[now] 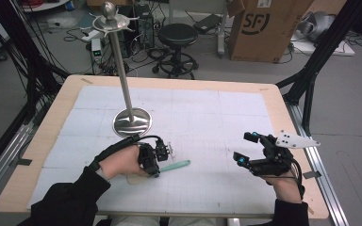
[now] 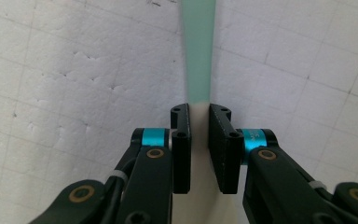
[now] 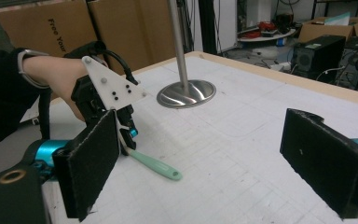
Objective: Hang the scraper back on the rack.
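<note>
A kitchen utensil with a mint-green handle point(image 1: 175, 165) and a cream head lies flat on the white gridded mat point(image 1: 202, 122). My left gripper point(image 1: 155, 171) comes down on it where the handle meets the head. In the left gripper view the jaws point(image 2: 199, 110) are shut on the cream neck, and the green handle point(image 2: 198, 51) runs away from them. The right gripper view shows the handle point(image 3: 154, 167) sticking out below the left gripper point(image 3: 124, 134). My right gripper point(image 1: 243, 147) hovers open over the mat's right side, with nothing between its pads point(image 3: 93, 163).
A steel stand with a round base point(image 1: 132, 121) and a tall pole with hooks on top rises at the mat's back left; its base point(image 3: 186, 93) lies beyond the utensil. Past the table are a black stool point(image 1: 177, 35) and a cardboard box point(image 1: 264, 26).
</note>
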Demonstrator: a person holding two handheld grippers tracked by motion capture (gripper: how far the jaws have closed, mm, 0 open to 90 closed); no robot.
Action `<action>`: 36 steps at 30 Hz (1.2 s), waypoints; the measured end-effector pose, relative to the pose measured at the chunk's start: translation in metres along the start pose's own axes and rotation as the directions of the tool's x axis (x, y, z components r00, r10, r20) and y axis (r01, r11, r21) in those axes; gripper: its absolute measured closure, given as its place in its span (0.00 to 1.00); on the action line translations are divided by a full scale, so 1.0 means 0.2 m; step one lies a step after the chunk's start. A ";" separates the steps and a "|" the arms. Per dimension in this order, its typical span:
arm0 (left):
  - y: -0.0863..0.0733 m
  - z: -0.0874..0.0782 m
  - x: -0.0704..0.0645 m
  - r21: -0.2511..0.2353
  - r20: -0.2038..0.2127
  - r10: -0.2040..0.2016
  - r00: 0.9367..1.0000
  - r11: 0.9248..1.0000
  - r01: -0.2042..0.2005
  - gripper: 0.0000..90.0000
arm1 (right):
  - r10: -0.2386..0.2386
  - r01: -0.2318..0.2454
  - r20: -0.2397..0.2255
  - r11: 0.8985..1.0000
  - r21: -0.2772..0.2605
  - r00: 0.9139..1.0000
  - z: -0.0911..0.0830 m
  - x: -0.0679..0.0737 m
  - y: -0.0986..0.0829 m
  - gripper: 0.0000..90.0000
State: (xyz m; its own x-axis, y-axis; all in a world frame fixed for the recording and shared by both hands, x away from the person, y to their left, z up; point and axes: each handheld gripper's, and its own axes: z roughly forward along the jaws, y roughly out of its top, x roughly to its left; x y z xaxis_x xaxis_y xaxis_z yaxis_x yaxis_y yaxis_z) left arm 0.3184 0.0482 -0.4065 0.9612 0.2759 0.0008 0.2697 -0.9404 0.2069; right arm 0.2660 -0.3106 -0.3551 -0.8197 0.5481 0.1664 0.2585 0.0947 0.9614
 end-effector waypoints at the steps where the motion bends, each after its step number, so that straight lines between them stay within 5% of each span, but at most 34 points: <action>1: 0.00 0.00 -0.01 -0.002 -0.005 -0.005 1.000 1.000 0.005 0.89 | 0.001 -0.001 0.001 1.000 0.000 1.000 0.00 0.00 0.00 0.12; 9: -0.02 -0.01 -0.02 -0.026 -0.018 0.002 1.000 1.000 -0.002 0.89 | -0.002 0.002 -0.002 1.000 0.002 1.000 0.01 0.01 0.00 0.12; 13: -0.06 -0.07 0.00 -0.108 0.022 -0.020 1.000 0.994 0.023 0.89 | -0.004 0.004 0.002 1.000 -0.004 1.000 0.01 0.00 0.01 0.12; 17: -0.11 -0.16 0.01 -0.209 0.052 -0.039 0.998 0.977 0.049 0.89 | -0.001 0.001 0.002 1.000 0.001 1.000 0.02 -0.01 0.00 0.12; 21: -0.17 -0.22 0.02 -0.327 0.050 -0.076 0.996 0.941 0.088 0.89 | -0.005 0.005 0.000 1.000 -0.002 1.000 0.02 -0.01 0.01 0.12; 23: -0.22 -0.25 0.03 -0.385 0.041 -0.103 0.994 0.916 0.111 0.89 | -0.003 0.003 0.000 1.000 -0.002 1.000 0.02 -0.01 0.01 0.12; 27: -0.32 -0.30 0.05 -0.522 0.057 -0.157 0.986 0.837 0.163 0.89 | 0.000 0.000 0.005 1.000 -0.001 1.000 0.02 -0.01 0.01 0.12; 31: -0.41 -0.34 0.05 -0.649 0.074 -0.199 0.977 0.734 0.199 0.89 | 0.000 0.000 0.005 1.000 0.003 1.000 0.02 -0.01 0.01 0.12; 33: -0.45 -0.35 0.04 -0.710 0.073 -0.205 0.976 0.676 0.195 0.89 | 0.000 0.000 0.006 1.000 0.001 1.000 0.02 -0.02 0.00 0.12; 34: -0.48 -0.35 0.04 -0.742 0.077 -0.216 0.973 0.639 0.201 0.89 | 0.002 -0.002 0.007 1.000 -0.001 1.000 0.02 -0.02 0.01 0.12; 36: -0.51 -0.36 0.04 -0.775 0.083 -0.233 0.969 0.596 0.210 0.89 | 0.002 -0.002 0.008 1.000 -0.002 1.000 0.03 -0.02 0.00 0.12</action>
State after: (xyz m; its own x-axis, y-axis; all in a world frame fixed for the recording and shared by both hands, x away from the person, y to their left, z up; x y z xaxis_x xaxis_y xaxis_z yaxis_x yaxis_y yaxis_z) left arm 0.2951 0.1610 -0.3572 0.8731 0.4702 -0.1291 0.3180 -0.3485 0.8817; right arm 0.2718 -0.3082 -0.3559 -0.8151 0.5548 0.1669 0.2593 0.0916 0.9615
